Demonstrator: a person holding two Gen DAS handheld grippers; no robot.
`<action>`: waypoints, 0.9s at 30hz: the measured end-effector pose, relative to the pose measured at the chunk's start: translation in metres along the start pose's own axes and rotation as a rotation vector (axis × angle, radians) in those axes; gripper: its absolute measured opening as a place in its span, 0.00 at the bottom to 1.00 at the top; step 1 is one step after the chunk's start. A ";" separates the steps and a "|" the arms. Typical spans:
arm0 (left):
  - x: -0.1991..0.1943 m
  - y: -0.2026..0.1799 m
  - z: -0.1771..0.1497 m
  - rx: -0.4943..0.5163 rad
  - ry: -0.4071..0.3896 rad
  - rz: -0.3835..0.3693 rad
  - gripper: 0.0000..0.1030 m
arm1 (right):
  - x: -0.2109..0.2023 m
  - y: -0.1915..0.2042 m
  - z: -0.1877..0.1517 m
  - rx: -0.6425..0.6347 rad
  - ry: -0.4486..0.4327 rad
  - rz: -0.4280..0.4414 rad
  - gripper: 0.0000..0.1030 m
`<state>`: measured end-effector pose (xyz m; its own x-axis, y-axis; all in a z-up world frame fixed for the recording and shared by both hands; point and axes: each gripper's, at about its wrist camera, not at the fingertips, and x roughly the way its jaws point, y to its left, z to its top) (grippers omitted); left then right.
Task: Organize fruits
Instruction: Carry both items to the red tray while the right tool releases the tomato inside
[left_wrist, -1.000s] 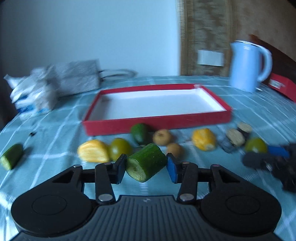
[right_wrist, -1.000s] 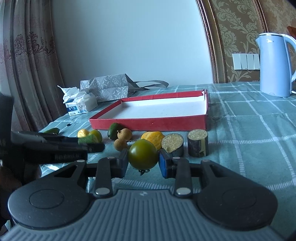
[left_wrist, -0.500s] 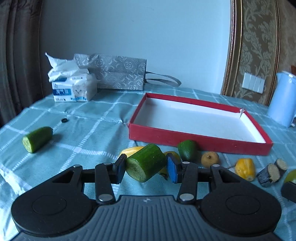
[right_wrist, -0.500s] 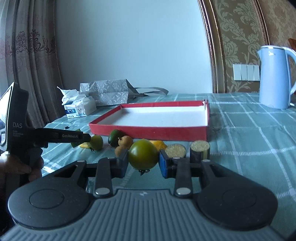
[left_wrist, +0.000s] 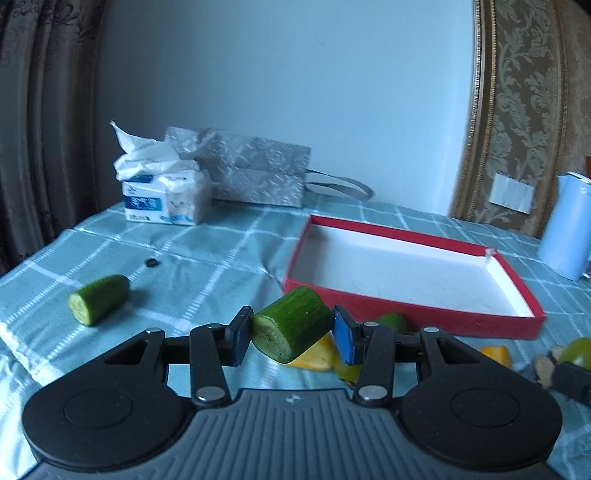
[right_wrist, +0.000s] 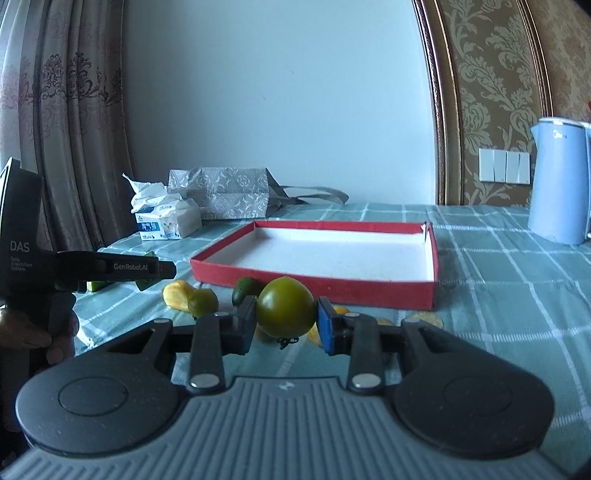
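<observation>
My left gripper (left_wrist: 291, 338) is shut on a cut cucumber piece (left_wrist: 291, 328) and holds it above the table, left of the red tray's (left_wrist: 413, 312) near corner. A second cucumber piece (left_wrist: 98, 299) lies on the cloth to the left. My right gripper (right_wrist: 286, 325) is shut on a green tomato (right_wrist: 286, 312), held above the table in front of the red tray (right_wrist: 314, 286). A yellow fruit piece (right_wrist: 177, 293), another green tomato (right_wrist: 203, 302) and a small avocado (right_wrist: 245, 288) lie before the tray. The left gripper's body (right_wrist: 114, 269) shows at the left.
A tissue pack (left_wrist: 164, 199) and a grey gift bag (left_wrist: 255, 177) stand at the back left. A light blue kettle (right_wrist: 557, 184) stands at the back right. The tray's inside is white and bare. A small dark object (left_wrist: 151, 262) lies on the checked cloth.
My left gripper has swung left with the cucumber piece, so the tray now lies to the right. My right gripper has lifted the green tomato higher and nearer the tray.
</observation>
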<state>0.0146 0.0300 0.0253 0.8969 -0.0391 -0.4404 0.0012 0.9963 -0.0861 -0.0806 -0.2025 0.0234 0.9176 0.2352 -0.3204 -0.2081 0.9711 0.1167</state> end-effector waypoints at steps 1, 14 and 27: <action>0.002 0.002 0.001 -0.002 -0.004 0.010 0.43 | 0.001 0.001 0.002 -0.005 -0.004 0.000 0.32; 0.025 0.017 -0.001 -0.024 -0.003 0.072 0.43 | 0.064 -0.011 0.049 -0.037 0.003 -0.039 0.31; 0.027 0.018 -0.003 -0.022 -0.009 0.082 0.44 | 0.173 -0.080 0.056 0.102 0.163 -0.191 0.38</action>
<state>0.0378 0.0469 0.0094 0.8975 0.0428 -0.4389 -0.0818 0.9942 -0.0702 0.1138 -0.2418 0.0114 0.8684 0.0591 -0.4924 0.0069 0.9913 0.1312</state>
